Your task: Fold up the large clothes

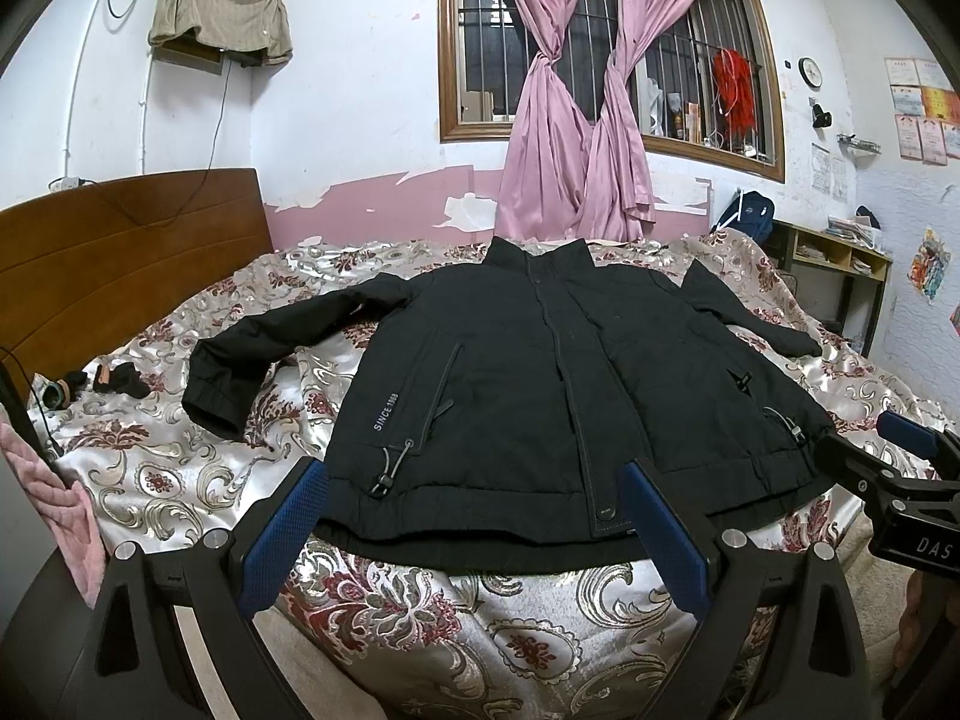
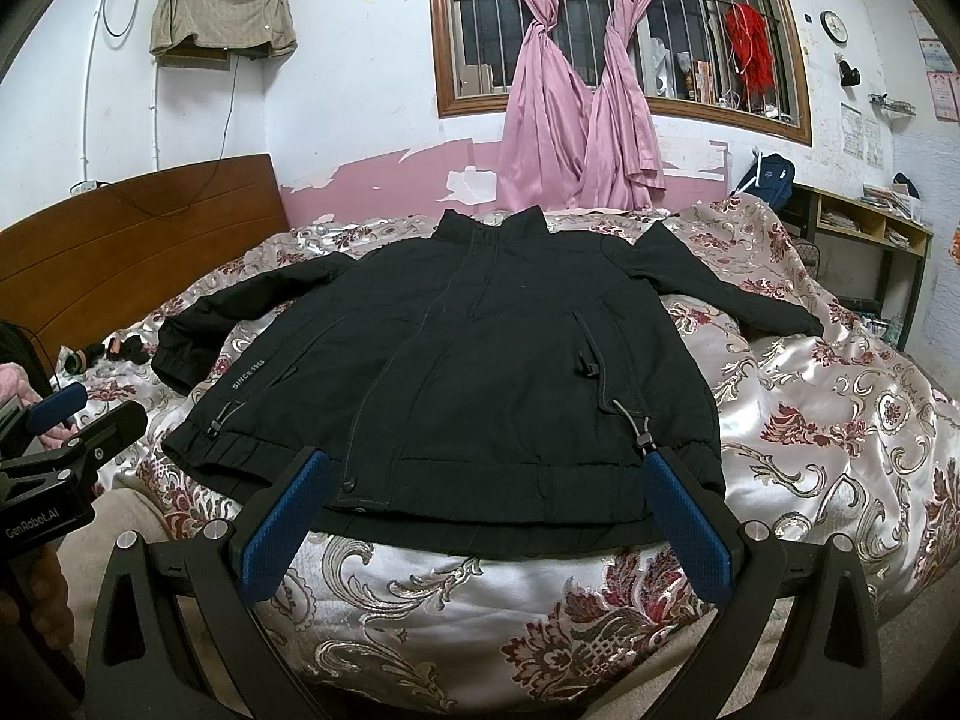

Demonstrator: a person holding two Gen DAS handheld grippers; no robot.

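Note:
A black zip-up jacket (image 1: 528,384) lies flat and face up on the bed, collar toward the window, hem toward me, both sleeves spread to the sides. It also shows in the right wrist view (image 2: 480,372). My left gripper (image 1: 474,480) is open and empty, its blue pads just short of the hem's left half. My right gripper (image 2: 486,474) is open and empty, in front of the hem's right half. Each gripper shows at the edge of the other's view: the right one (image 1: 912,444), the left one (image 2: 66,414).
The floral satin bedspread (image 1: 492,630) covers the bed. A wooden headboard (image 1: 120,264) stands at the left, with small dark items (image 1: 114,381) near it. Pink curtains (image 1: 570,138) and a barred window are behind. A desk with shelves (image 1: 840,258) stands at the right.

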